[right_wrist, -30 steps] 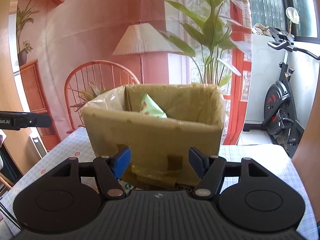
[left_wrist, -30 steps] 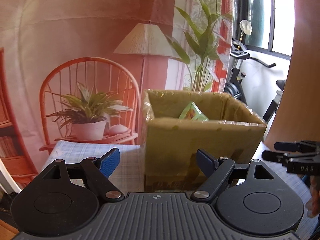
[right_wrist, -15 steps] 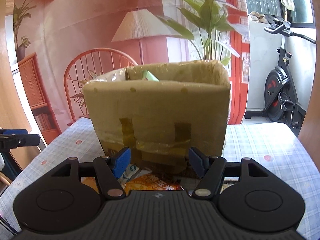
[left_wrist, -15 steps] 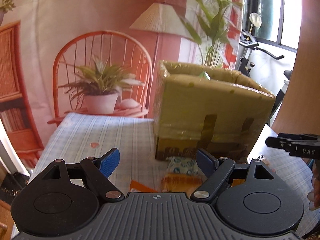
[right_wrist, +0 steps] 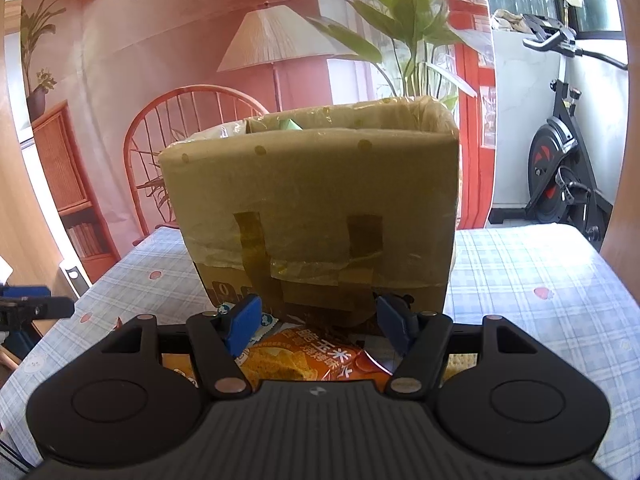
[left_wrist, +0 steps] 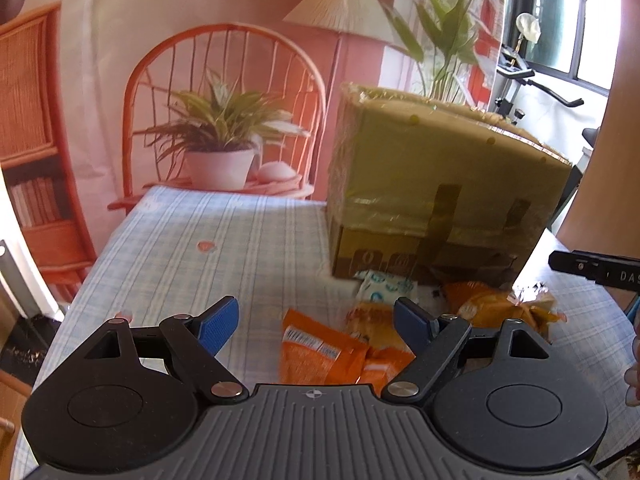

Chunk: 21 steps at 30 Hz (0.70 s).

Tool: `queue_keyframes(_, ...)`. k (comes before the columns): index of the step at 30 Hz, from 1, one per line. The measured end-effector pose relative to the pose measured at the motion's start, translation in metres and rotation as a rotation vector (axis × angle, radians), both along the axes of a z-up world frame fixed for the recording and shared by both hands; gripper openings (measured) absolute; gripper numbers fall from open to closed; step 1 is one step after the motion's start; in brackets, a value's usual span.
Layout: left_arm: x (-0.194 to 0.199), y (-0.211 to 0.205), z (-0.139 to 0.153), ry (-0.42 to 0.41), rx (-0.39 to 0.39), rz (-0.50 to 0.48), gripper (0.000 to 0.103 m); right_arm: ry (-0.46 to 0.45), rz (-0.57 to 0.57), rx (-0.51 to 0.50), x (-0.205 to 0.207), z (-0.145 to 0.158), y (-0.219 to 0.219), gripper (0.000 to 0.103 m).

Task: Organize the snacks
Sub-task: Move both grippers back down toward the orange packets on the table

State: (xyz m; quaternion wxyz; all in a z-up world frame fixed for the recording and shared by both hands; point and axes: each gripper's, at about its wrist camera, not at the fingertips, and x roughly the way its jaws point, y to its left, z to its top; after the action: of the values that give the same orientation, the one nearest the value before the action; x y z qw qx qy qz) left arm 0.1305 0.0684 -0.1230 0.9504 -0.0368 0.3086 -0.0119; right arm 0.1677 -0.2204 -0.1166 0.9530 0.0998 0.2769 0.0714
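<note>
A taped cardboard box (left_wrist: pixel 440 184) stands on the checked tablecloth (left_wrist: pixel 192 248); it also shows in the right wrist view (right_wrist: pixel 312 200), with a green packet tip (right_wrist: pixel 290 123) at its rim. Orange snack packets (left_wrist: pixel 320 352) and a white-blue packet (left_wrist: pixel 386 286) lie in front of the box. My left gripper (left_wrist: pixel 316 320) is open and empty above the orange packets. My right gripper (right_wrist: pixel 318 326) is open and empty over an orange chip bag (right_wrist: pixel 312 356).
A red chair with a potted plant (left_wrist: pixel 220 148) stands behind the table's far edge. A tall plant and lamp stand behind the box. An exercise bike (right_wrist: pixel 568 168) is at the right. The other gripper shows at each view's edge (left_wrist: pixel 596 268).
Both grippers have dropped from box-rim height and pulled back, so the snack packets in front of the box have come into view. Both stayed open.
</note>
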Motion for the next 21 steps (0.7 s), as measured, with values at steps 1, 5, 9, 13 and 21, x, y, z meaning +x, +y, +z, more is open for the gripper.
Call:
queue_keyframes(1, -0.002, 0.002, -0.003, 0.005, -0.001, 0.006, 0.087, 0.001, -0.001, 0.003, 0.0, -0.002, 0.001, 0.067)
queue_keyframes(5, -0.012, 0.011, -0.013, 0.024, -0.018, 0.033, 0.087, 0.001, 0.006, 0.013, -0.002, -0.009, 0.005, 0.067)
queue_keyframes(9, -0.017, 0.017, -0.024, 0.05, -0.046, 0.051, 0.089, 0.003, 0.018, 0.013, -0.006, -0.018, 0.012, 0.068)
queue_keyframes(13, -0.017, 0.011, -0.036, 0.07, -0.049, 0.005, 0.091, 0.026, 0.031, 0.003, -0.007, -0.028, 0.02, 0.068)
queue_keyframes(21, -0.008, -0.008, -0.06, 0.089, 0.062, -0.15, 0.092, 0.036, 0.048, 0.006, -0.014, -0.034, 0.028, 0.075)
